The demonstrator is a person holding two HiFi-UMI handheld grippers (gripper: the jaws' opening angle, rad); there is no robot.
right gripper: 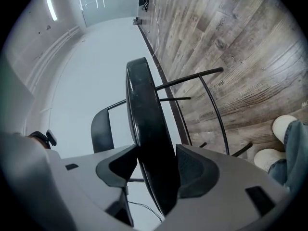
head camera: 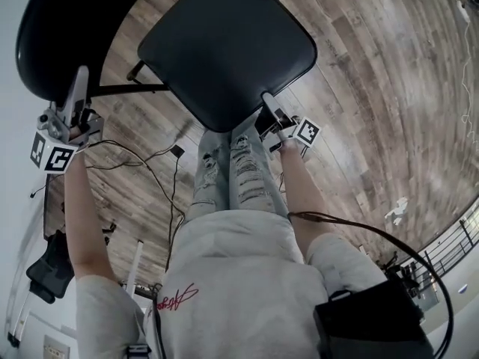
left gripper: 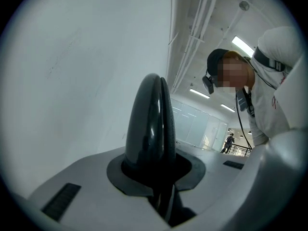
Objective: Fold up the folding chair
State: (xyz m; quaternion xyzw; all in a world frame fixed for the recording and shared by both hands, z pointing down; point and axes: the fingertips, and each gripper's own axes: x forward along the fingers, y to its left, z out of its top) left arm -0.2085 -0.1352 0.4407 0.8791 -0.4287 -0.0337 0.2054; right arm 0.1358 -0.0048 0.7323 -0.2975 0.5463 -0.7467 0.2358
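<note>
Wood-plank floor (head camera: 374, 88) runs under the folding chair (head camera: 224, 43), just ahead of your legs. Your left tongs (head camera: 79, 77) are clamped on its backrest (head camera: 52, 28). Your right tongs (head camera: 268, 102) pinch the near edge of its seat (right gripper: 147, 129).

Folding chair (head camera: 217, 66): all black, thin metal tube frame (head camera: 127, 90), padded rounded-square seat (head camera: 232, 28), curved padded backrest (head camera: 60, 28). It stands on the wood plank floor (head camera: 389, 88). Not folded yet: in the head view the seat still spreads wide, clear of the backrest on its left. In the right gripper view the seat runs edge-on, a slim, glossy slab.
</note>
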